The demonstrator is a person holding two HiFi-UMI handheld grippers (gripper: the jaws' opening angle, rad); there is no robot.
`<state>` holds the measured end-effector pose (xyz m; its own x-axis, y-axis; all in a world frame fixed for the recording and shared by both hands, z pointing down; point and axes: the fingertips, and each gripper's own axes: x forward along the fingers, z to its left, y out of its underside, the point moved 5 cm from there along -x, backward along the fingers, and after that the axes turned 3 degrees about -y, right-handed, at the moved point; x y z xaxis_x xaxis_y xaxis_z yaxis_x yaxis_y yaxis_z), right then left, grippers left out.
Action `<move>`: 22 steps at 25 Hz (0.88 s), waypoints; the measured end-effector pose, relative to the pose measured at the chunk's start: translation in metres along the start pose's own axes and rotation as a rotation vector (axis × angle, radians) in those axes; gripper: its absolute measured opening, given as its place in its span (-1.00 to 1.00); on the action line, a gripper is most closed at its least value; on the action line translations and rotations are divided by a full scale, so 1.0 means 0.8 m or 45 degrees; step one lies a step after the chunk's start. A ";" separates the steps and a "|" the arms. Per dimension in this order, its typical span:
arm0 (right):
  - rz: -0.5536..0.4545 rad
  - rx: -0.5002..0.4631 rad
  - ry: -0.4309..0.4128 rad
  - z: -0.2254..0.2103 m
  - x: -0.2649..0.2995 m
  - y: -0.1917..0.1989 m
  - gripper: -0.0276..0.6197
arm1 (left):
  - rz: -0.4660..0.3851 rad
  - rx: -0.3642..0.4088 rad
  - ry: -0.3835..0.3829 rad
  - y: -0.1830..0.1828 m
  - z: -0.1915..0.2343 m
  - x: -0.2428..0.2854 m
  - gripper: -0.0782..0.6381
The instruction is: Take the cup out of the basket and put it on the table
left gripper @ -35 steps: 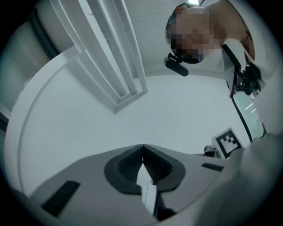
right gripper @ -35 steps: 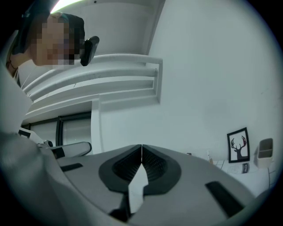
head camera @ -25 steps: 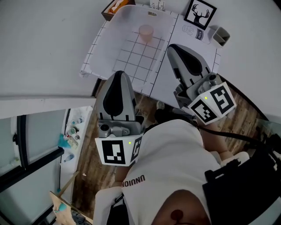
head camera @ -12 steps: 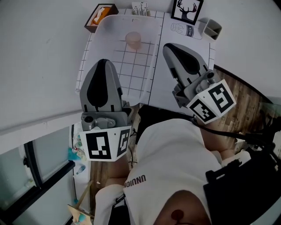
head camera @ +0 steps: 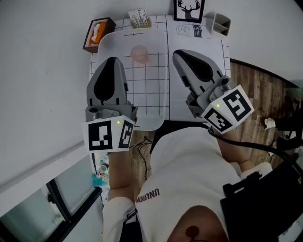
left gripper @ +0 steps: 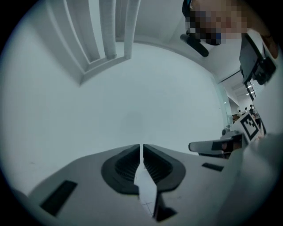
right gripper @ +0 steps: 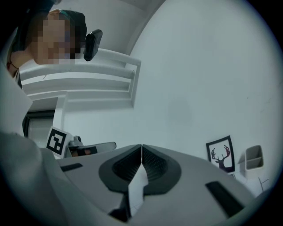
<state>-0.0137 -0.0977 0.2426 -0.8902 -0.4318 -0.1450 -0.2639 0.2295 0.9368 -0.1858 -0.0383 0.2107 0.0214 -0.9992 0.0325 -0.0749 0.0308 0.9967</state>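
White table [head camera: 215, 47], laid with a grid-lined sheet, stands against a plain pale wall, with wood floor [head camera: 253, 90] to its right. Along the far edge, left to right: a wooden box [head camera: 97, 33] with orange contents, a small printed card [head camera: 138, 19], a framed deer picture [head camera: 189, 9] and a grey desk holder [head camera: 220, 23]. A translucent white basket [head camera: 152, 124] lies on the left part of the sheet. The pink cup [head camera: 140, 53] stands upright inside it, toward the far end. The left gripper [head camera: 111, 61] is held above the basket's left side, near the cup but apart from it; its own view shows the jaws pressed together with nothing between them. The right gripper [head camera: 182, 53] is held over the sheet just right of the basket, jaws likewise closed and empty. The right gripper view takes in the deer picture and the grey holder at lower right. Neither gripper touches the cup.
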 end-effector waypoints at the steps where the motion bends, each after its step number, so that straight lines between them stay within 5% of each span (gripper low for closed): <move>1: -0.003 0.003 0.013 -0.001 0.003 0.001 -0.85 | 0.025 -0.001 0.019 0.008 0.006 0.009 -0.73; 7: -0.014 -0.010 0.091 -0.008 0.014 0.008 -0.85 | 0.150 -0.084 0.141 0.057 0.029 0.056 -0.59; 22: -0.032 -0.030 0.212 -0.019 0.011 0.012 -0.85 | 0.497 0.039 0.215 0.163 0.056 0.125 -0.50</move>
<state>-0.0185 -0.1126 0.2552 -0.8093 -0.5759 -0.1153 -0.2745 0.1974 0.9411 -0.2378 -0.1356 0.3404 0.1488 -0.8948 0.4210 -0.1391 0.4026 0.9047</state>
